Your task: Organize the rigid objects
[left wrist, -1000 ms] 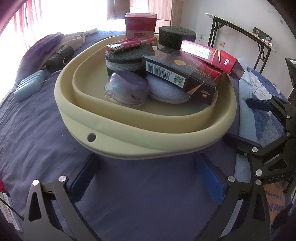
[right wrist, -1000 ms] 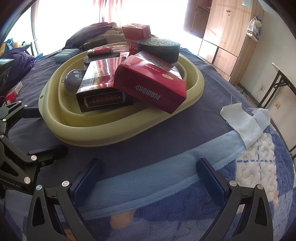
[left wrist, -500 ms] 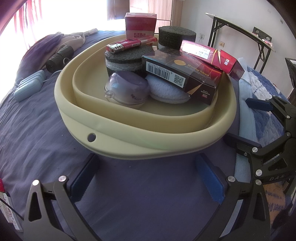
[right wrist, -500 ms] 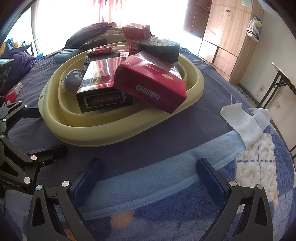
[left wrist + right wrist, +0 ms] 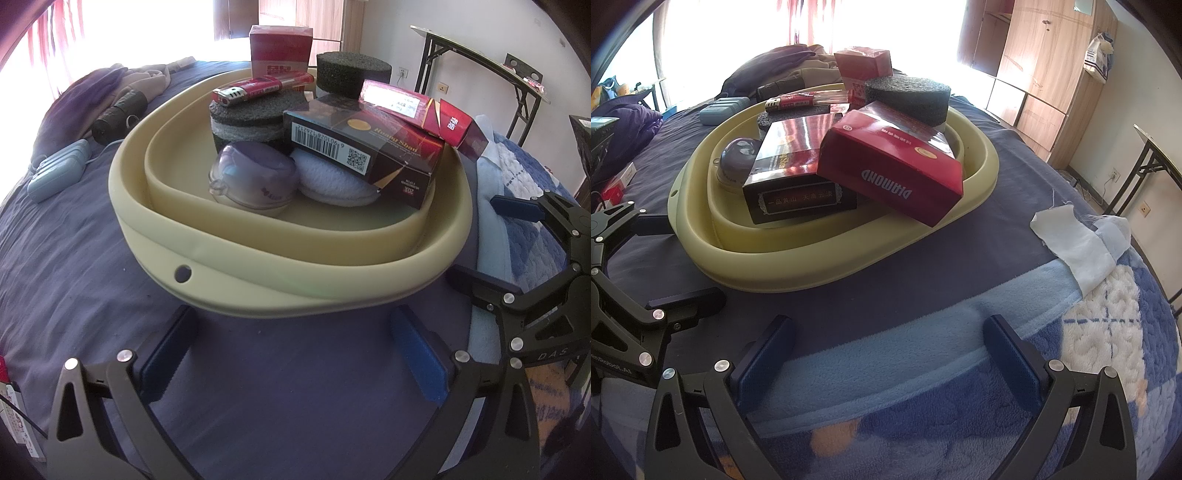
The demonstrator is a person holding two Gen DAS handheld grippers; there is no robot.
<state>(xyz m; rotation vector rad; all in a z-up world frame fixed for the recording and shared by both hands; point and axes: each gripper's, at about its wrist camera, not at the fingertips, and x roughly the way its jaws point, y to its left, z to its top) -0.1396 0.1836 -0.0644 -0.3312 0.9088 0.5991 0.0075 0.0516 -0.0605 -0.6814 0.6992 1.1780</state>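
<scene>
A pale yellow basin point(image 5: 295, 273) point(image 5: 798, 266) sits on the bed. In it lie a black box point(image 5: 369, 147) point(image 5: 790, 166), a red DIAMOND box point(image 5: 886, 166) point(image 5: 417, 107), two black foam discs point(image 5: 251, 118) point(image 5: 908, 96), a red lighter point(image 5: 262, 88), a small red box point(image 5: 280, 48), a purple capsule point(image 5: 255, 177) and a white pad point(image 5: 332, 181). My left gripper point(image 5: 295, 347) is open and empty, just in front of the basin. My right gripper point(image 5: 890, 350) is open and empty over the blue blanket, short of the basin.
A light blue case point(image 5: 59, 170) and a dark bundle of clothes point(image 5: 110, 107) lie at the far left of the bed. A white cloth point(image 5: 1075, 240) lies right of the basin. A folding table point(image 5: 480, 55) and a wooden wardrobe point(image 5: 1034, 66) stand beyond the bed.
</scene>
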